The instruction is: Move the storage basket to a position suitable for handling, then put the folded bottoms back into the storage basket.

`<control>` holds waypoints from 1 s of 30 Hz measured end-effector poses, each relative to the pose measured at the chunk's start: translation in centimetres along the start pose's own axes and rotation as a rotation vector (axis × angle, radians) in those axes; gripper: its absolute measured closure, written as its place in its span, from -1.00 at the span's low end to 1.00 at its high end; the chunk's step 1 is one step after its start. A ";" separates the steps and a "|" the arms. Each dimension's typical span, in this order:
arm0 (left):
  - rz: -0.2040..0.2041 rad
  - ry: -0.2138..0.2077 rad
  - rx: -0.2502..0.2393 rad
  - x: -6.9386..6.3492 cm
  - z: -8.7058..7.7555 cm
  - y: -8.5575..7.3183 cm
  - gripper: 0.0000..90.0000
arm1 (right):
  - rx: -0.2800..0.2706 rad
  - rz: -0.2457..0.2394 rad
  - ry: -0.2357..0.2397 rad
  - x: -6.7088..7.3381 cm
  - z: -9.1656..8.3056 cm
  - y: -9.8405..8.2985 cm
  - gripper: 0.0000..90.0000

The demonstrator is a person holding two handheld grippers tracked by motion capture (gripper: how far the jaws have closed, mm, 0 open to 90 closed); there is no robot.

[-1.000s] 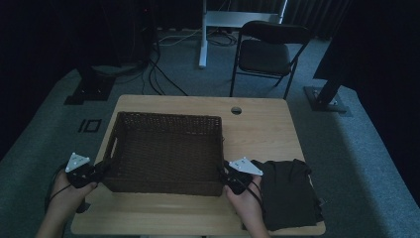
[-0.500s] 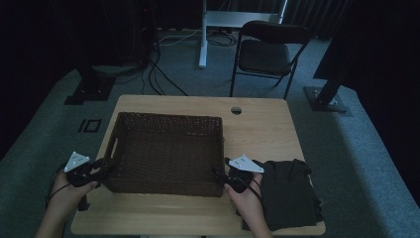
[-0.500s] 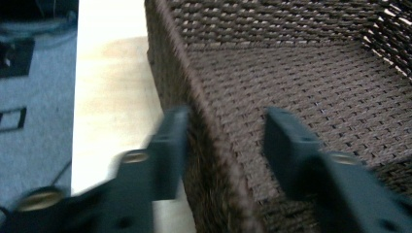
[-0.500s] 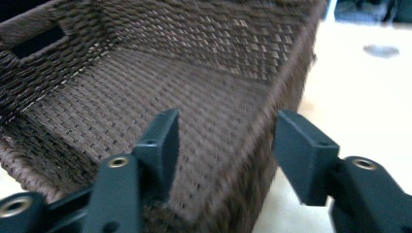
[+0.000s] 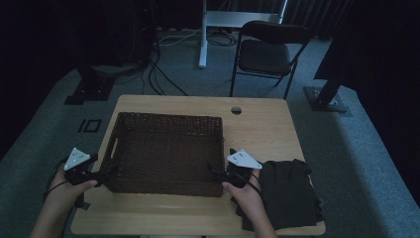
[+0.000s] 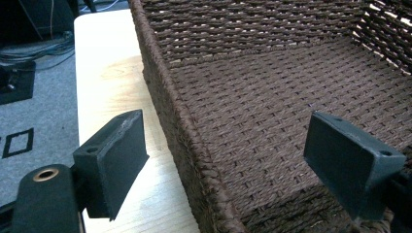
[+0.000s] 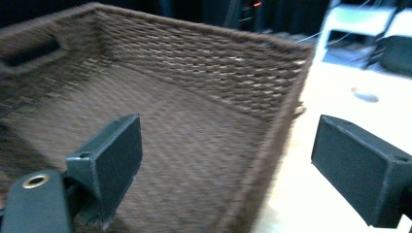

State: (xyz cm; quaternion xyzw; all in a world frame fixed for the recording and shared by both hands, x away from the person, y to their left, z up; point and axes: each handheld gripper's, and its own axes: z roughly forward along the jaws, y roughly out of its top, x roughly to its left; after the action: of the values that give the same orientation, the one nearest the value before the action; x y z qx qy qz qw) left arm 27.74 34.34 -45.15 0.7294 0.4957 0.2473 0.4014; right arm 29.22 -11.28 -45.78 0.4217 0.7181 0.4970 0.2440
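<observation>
Nearest to me, my two hands sit at the near corners of the brown woven basket, which rests on the light wooden tabletop toward its left half. My left tool has just been opening; its jaws now stand wide, one outside the basket's left wall over the bare wood and the other inside over the woven floor, with the rim running between them and neither pad pressing on it. My right tool has likewise just been opening and straddles the right wall in the same way: one jaw over the basket's inside, the other over the tabletop, nothing gripped. From above, the left tool and the right tool each point inward at the basket's near corners, a grey three-cornered plate on top of each.

Just right of my right hand lies a folded dark cloth, reaching the tabletop's near right edge and close beside the basket without touching it, as far as I can tell. Farther along, a round cable hole sits in the wood past the basket's far right corner. Beyond the tabletop, on the grey carpet, stand a black folding chair, a white desk leg and a tangle of cables.
</observation>
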 end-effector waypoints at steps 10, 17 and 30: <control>-0.028 -0.040 -0.010 -1.0 -0.7 1.4 -0.64 | -0.002 -0.023 0.071 0.5 -0.4 0.8 -0.74; -0.013 -0.047 -0.042 -2.1 -0.2 2.5 -0.64 | -0.007 -0.046 0.056 -0.3 -1.1 1.2 -0.74; -0.001 -0.111 -0.063 -4.7 0.8 4.4 -0.64 | -0.023 -0.045 0.036 -1.7 -2.5 1.7 -0.74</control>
State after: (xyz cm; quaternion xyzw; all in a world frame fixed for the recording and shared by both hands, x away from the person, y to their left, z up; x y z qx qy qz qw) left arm 28.84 28.90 -41.78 0.7288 0.4650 0.2215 0.4512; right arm 28.79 -13.80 -43.36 0.3935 0.7258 0.5073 0.2472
